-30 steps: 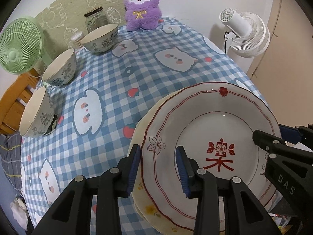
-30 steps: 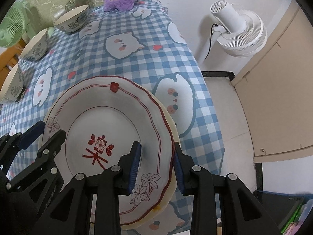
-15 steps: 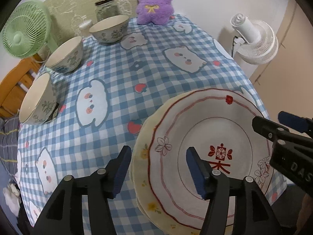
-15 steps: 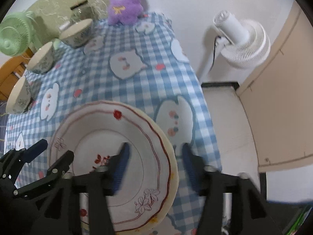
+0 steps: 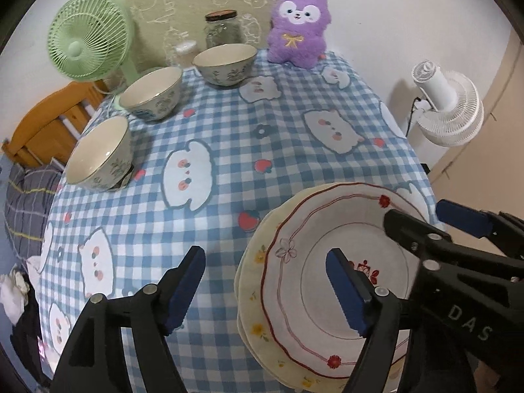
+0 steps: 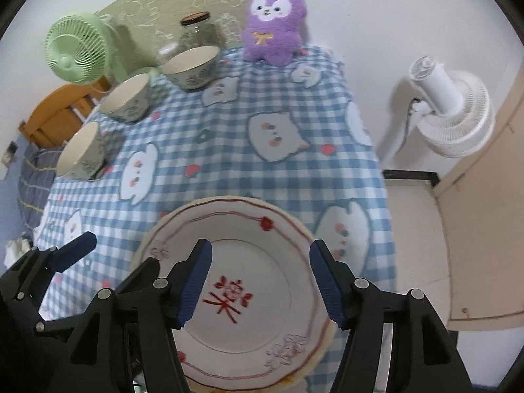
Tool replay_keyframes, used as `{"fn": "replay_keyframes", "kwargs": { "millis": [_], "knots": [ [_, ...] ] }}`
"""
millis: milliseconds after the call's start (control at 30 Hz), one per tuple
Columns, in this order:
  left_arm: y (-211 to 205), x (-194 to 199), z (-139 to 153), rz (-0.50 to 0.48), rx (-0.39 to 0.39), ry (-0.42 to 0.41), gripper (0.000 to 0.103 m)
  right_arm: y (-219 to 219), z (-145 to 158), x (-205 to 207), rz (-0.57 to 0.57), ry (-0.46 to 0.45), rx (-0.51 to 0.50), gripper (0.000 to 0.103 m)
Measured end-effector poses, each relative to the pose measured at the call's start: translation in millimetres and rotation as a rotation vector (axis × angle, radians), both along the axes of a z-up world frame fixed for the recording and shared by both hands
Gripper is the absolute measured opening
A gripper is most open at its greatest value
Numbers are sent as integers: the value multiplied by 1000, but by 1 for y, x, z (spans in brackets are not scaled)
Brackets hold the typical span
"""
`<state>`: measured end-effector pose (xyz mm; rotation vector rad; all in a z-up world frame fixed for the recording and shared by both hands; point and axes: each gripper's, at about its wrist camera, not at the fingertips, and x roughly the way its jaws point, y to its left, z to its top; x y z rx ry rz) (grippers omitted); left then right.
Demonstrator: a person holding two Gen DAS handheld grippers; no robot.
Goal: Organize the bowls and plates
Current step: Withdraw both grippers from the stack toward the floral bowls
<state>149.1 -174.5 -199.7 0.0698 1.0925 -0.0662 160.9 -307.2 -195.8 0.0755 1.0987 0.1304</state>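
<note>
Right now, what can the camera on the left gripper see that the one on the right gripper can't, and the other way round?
Only the left wrist view shows the yellow-flowered plate clearly, peeking out under the red-patterned plate, plus the left gripper, jaws opening, nothing between them.

Only the right wrist view shows the bare floor beside the table and the right gripper, jaws closing on nothing above the plate.

Both show three bowls along the checked tablecloth, the purple plush, glass jar, green fan and white fan.
</note>
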Motion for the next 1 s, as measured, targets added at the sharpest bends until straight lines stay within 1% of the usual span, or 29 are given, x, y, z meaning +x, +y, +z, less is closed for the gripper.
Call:
{"fn": "replay_keyframes", "kwargs": {
  "millis": [33, 100, 200, 367, 433, 467, 567, 633, 700, 767, 833, 933, 1000],
  "knots": [
    [1, 0, -2, 7, 0, 4, 78, 3, -4, 2, 14, 9, 12, 52],
    [3, -2, -8, 22, -1, 12, 78, 7, -11, 3, 31, 21, 16, 48],
    [4, -4, -17, 38, 0, 25, 78, 11, -25, 8, 51, 50, 20, 38],
    [7, -7, -28, 61, -13, 41, 78, 14, -43, 15, 62, 91, 6, 35],
    [8, -7, -30, 64, -16, 41, 78, 15, -52, 16, 65, 125, -2, 27],
    [8, -7, -31, 61, -9, 45, 78, 18, -52, 14, 77, 106, -16, 27],
    [9, -9, -37, 50, 6, 62, 78, 33, -54, 13, 136, 101, -74, 27],
    [12, -11, -40, 52, -2, 72, 77, 39, -55, 11, 165, 107, -66, 27],
    [18, -11, -39, 58, -16, 73, 78, 41, -55, 11, 155, 115, -55, 27],
    [20, -10, -37, 57, -13, 69, 78, 43, -53, 12, 147, 125, -45, 24],
    [25, -9, -35, 56, -20, 60, 78, 46, -50, 13, 139, 137, -13, 23],
    [36, -6, -29, 43, -49, 46, 78, 57, -35, 11, 130, 77, -38, 23],
    [45, -3, -24, 27, -59, 37, 78, 65, -27, 11, 114, 56, -59, 29]
  ]
}}
